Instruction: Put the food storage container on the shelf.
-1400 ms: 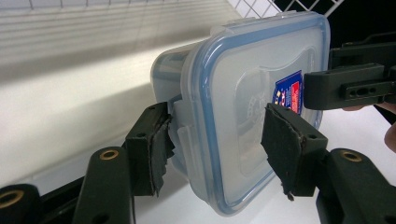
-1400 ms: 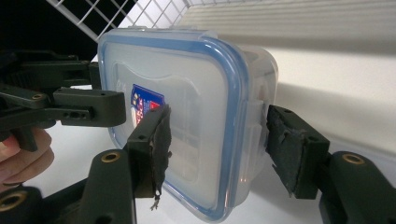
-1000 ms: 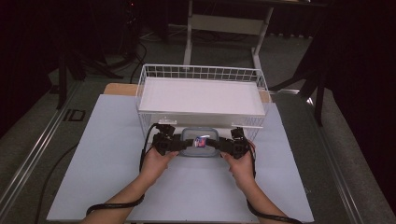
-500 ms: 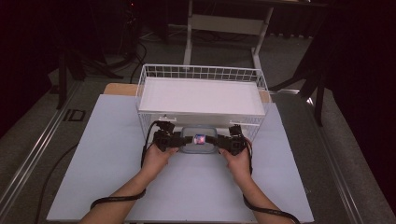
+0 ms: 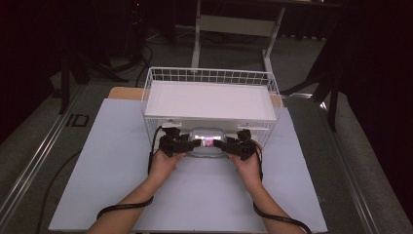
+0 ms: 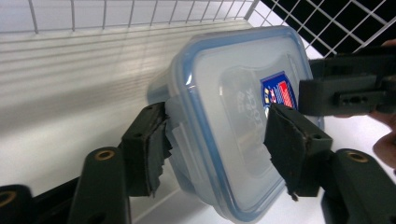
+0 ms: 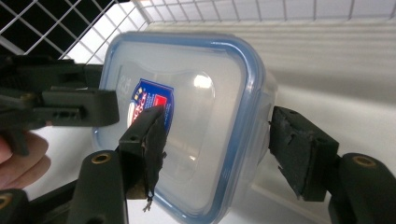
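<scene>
A clear rectangular plastic food container (image 5: 207,142) with a blue-rimmed lid and a blue-and-red label is held closed, tilted, just before the white wire basket (image 5: 209,78).

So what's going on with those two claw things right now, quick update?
Left gripper and right gripper both clamped on clear lidded container. Container held at wire basket front wall. Nothing blocking.

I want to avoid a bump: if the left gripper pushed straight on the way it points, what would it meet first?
The clear container it already clamps lies directly ahead. Beyond it comes the right gripper, gripping the far end, so those two would likely collide first, though depth is hard to judge.
</scene>
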`<state>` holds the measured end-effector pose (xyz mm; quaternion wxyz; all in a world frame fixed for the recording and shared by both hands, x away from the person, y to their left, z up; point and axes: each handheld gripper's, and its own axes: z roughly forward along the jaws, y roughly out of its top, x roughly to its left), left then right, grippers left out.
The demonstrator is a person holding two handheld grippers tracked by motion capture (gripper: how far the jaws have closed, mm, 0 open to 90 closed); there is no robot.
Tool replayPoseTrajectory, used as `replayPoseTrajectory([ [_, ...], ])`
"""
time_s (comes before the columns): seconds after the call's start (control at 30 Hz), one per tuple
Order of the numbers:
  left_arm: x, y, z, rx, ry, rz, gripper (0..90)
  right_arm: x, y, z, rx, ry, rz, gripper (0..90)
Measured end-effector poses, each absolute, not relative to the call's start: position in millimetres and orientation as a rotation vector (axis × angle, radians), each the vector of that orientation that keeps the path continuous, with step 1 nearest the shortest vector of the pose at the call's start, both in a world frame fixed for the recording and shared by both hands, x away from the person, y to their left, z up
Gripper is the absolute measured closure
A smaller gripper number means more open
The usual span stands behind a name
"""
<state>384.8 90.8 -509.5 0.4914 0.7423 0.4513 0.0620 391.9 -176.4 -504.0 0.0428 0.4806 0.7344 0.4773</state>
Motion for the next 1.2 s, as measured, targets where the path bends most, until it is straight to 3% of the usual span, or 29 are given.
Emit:
replayPoseTrajectory([
  [0.17,390,91,-509,1.776,1.143,0.169,38.5,392,-172,-498,1.512,2.209,1.406,42.8],
  [0.53,391,86,-507,1.787,1.153,0.284,37.7,391,-172,-499,1.485,2.167,1.414,42.8],
  [0.73,379,90,-499,1.824,1.064,0.334,38.6,380,-182,-495,1.408,2.147,1.44,42.7],
  [0.97,355,100,-494,1.825,1.076,0.332,38.5,355,-180,-494,1.348,2.189,1.428,43.9],
  [1.07,335,108,-490,1.835,1.028,0.338,38.2,340,-172,-493,1.289,2.23,1.433,55.4],
  [1.1,335,108,-490,1.835,1.028,0.338,36.1,340,-172,-493,1.289,2.23,1.433,55.4],
  [1.2,321,115,-487,1.822,0.979,0.295,31.9,335,-166,-494,1.276,2.255,1.412,73.2],
])
